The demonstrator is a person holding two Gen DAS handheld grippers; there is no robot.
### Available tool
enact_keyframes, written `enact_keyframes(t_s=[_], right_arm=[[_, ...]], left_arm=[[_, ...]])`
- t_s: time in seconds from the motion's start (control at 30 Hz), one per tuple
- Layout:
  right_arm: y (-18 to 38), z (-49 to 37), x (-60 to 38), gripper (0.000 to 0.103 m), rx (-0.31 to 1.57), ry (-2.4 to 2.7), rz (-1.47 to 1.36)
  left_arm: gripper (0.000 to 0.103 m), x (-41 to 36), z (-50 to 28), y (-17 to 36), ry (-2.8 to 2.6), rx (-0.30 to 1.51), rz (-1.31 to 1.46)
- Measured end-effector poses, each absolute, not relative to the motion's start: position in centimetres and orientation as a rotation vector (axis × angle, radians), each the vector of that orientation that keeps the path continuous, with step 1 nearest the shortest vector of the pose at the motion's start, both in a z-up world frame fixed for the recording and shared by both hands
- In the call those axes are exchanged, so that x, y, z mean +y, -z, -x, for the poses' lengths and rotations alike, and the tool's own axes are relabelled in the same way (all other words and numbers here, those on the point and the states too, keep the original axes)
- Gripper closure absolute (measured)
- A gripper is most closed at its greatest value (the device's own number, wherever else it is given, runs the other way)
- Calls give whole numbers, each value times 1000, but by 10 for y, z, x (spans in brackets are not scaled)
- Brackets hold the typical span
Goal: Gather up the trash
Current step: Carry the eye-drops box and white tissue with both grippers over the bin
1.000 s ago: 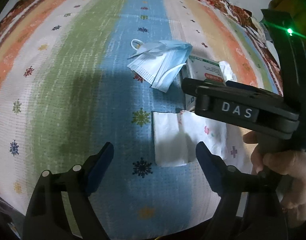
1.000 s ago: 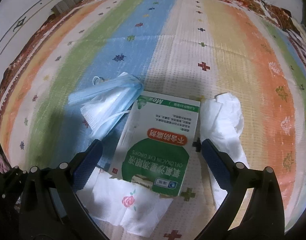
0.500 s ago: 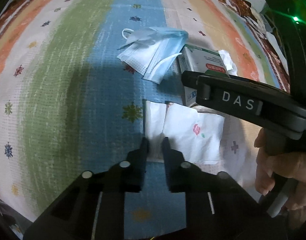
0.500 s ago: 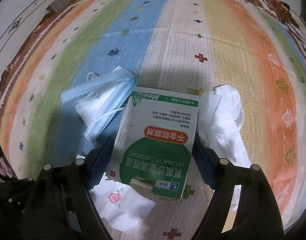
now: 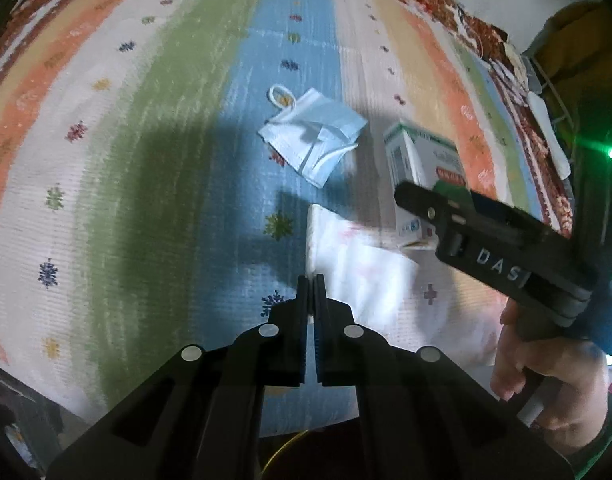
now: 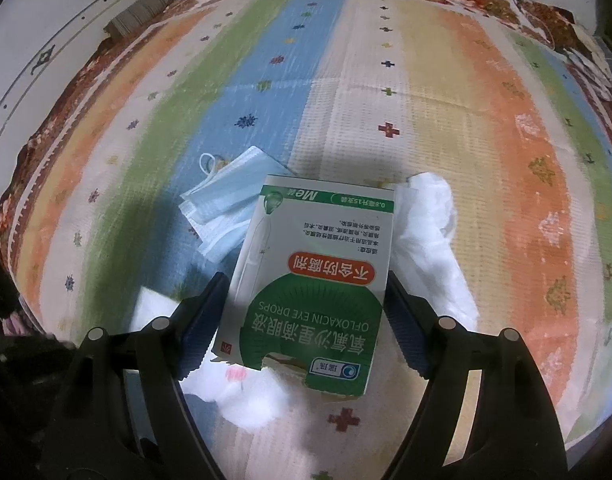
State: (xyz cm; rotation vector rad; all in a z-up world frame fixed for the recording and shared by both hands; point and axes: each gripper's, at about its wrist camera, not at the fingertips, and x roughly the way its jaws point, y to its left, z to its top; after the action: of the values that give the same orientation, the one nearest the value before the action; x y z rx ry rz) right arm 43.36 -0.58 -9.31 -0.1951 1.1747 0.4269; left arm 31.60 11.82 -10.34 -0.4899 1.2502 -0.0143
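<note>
My left claw (image 5: 311, 280) is pressed together, its two black fingers pinching the near edge of a white flowered tissue (image 5: 358, 264). The tissue spreads out ahead of the tips and off to their right, and it looks blurred, so I cannot tell how much of it is clear of the striped cloth (image 5: 146, 140) under it. Beyond the tissue, further ahead of the left claw, a crumpled blue face mask (image 5: 314, 140) lies on the blue stripe, apart from the tissue.

My right claw (image 6: 306, 304) is clamped on a green and white eye drops box (image 6: 318, 264); both blue pads press the box's long sides, one on the left edge, one on the right. The jaws had just been closing in on it. The box's open torn end faces back toward the camera, its far end pointing away from the tips. To the left of the box, beyond the left finger, sits the same face mask, partly tucked behind the box corner. Just right of the box, past the right finger, lies a crumpled white tissue (image 6: 430, 232). Below the box, between the fingers, I see the flowered tissue.

In the left view a hand (image 5: 546, 376) grips the right claw's handle.
</note>
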Motion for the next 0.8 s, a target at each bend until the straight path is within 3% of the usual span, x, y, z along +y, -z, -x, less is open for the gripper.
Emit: enact_keyframes(t_s=[0.8], right_arm=[[28, -365, -50, 31, 1091, -479, 204]], left_arm=[[102, 91, -282, 27, 85, 1109, 418]])
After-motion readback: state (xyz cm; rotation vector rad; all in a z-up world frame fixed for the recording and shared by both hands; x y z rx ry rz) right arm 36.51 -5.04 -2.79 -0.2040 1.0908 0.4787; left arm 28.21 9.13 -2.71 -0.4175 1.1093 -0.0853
